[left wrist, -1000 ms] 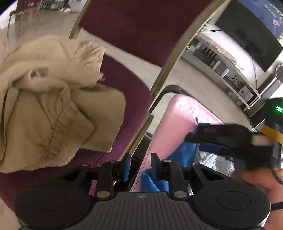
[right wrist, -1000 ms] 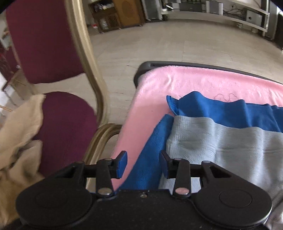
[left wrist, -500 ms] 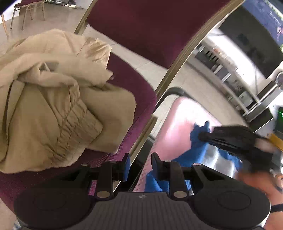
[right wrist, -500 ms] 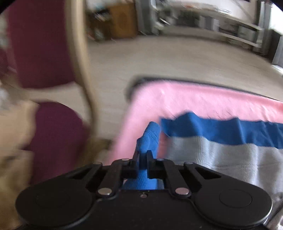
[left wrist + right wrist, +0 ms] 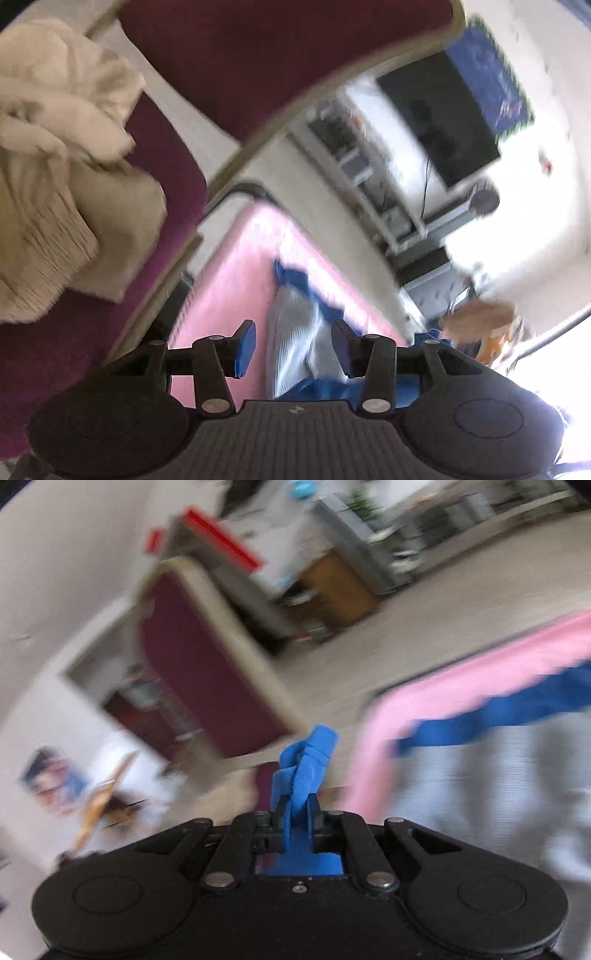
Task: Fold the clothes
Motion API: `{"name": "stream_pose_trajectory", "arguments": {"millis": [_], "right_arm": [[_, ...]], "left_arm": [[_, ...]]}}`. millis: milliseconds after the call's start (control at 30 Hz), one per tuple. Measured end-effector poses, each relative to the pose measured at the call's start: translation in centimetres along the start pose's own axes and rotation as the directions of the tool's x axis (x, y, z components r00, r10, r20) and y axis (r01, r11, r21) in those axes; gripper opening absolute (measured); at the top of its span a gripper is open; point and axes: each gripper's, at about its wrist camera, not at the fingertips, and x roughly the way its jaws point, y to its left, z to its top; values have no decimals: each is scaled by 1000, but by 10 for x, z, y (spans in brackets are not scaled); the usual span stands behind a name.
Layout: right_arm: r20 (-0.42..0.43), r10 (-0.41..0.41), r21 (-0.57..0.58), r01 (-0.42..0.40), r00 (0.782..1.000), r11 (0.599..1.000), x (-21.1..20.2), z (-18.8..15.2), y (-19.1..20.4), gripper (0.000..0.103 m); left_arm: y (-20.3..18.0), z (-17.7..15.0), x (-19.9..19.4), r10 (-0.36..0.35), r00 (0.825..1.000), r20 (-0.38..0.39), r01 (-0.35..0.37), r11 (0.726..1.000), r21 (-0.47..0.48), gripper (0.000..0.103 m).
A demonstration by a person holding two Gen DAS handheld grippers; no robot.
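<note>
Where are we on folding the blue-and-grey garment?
Early. The blue-and-grey garment lies spread on the pink cloth, no fold finished. In hand: the right tool is clamped on a blue corner, lifted; the left tool is open above it. Left: every fold, plus the beige clothes on the chair.

Bright daylight fills both fisheye views. The left view's right edge is blown out white around the TV. The right view is heavily motion-blurred, with only the gripper body sharp. Straight lines bend at the edges.
</note>
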Motion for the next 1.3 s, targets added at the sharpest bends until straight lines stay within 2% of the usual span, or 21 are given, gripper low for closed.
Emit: {"name": "stream_pose_trajectory", "arguments": {"millis": [67,167,200,233,300,367,467,533,567,733,833,967,1133,1167,1200,1233,1267,1300], "right_arm": [[62,-86,40,84,994,996,-15,5,-19,7],[148,-217,108,202,965,973,-37,13,-47,7],[173,-240,122,221,955,968,-44,16,-54,7],[185,-229,111,212,956,971,-48,20,-52,7],[161,-314,117,298,936,947,-49,24,-56,13],[135,-396,121,382,908,916,-51,29,-59,45],[98,-510,126,498,855,858,-52,34,-65,46],[86,-560,148,545,824,825,-52,33,-68,46],[81,-576,146,562,814,814,-51,32,-68,46],[-11,-573,-22,573,819,819,-23,28,-52,43],[-75,-579,-107,571,812,814,1,26,-45,43],[-107,-633,-95,626,767,774,42,25,-54,43],[-140,-677,-1,684,722,730,70,27,-88,43],[-146,-670,27,680,728,733,71,27,-94,43],[-148,-661,52,673,736,738,73,26,-99,34],[-137,-640,62,651,756,756,71,25,-99,24],[-123,-604,52,613,787,788,66,26,-90,4],[-110,-566,41,573,817,819,60,26,-81,2]], "left_arm": [[-6,-3,7,20,999,-31,-19,999,34,43],[-12,-5,14,18,999,-51,-15,998,61,43],[-12,-5,17,15,998,-56,-12,998,65,42],[-13,-6,19,13,998,-65,-9,998,68,42],[-16,-10,23,18,996,-82,-12,997,79,41],[-22,-15,30,25,994,-107,-13,994,106,41],[-34,-27,42,36,988,-149,-11,986,165,41],[-43,-35,51,49,983,-175,-12,978,210,40],[-47,-39,56,55,980,-190,-10,974,227,40],[-63,-52,70,46,973,-227,11,969,246,40],[-66,-55,77,58,973,-223,0,967,253,40],[-63,-53,79,75,972,-223,-22,973,230,40],[-59,-51,82,90,970,-225,-42,977,208,40],[-60,-50,83,91,970,-225,-43,977,210,40],[-60,-50,84,93,970,-225,-45,976,212,40],[-59,-50,85,98,969,-226,-49,976,212,40],[-58,-50,85,103,969,-226,-54,976,211,40],[-58,-51,86,107,968,-226,-59,976,210,40]]}}
